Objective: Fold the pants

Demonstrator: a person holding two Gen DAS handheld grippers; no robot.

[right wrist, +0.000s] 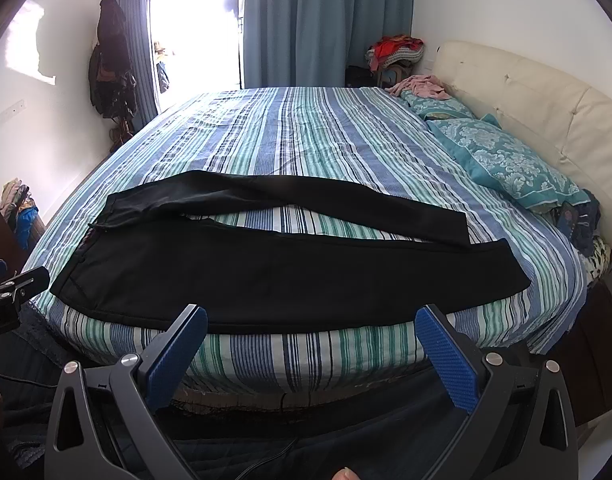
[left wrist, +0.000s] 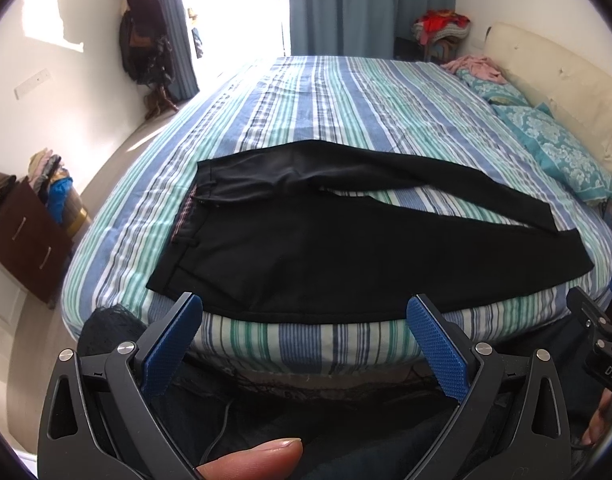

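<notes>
I hold both grippers back from the near edge of the bed (left wrist: 306, 344), neither touching anything. My left gripper (left wrist: 304, 312) has its jaws spread wide and empty; my right gripper (right wrist: 311, 322) is the same, wide apart with nothing between the blue pads (right wrist: 446, 364).

The pants (left wrist: 290, 248) lie flat across the near part of the striped cover, just past my fingertips at twelve o'clock. In the left view the waistband (left wrist: 186, 216) sits toward ten o'clock and the legs run out toward three. The legs are splayed: the far leg (right wrist: 346, 204) angles away from the near leg (right wrist: 306, 276), with a wedge of cover showing between them, and the cuffs nearly meet at the right end.

I judge the folding has not begun; this is the approach. The next move likely calls for pinching the far leg at waist and cuff, then bringing it over onto the near leg so the edges line up.
</notes>
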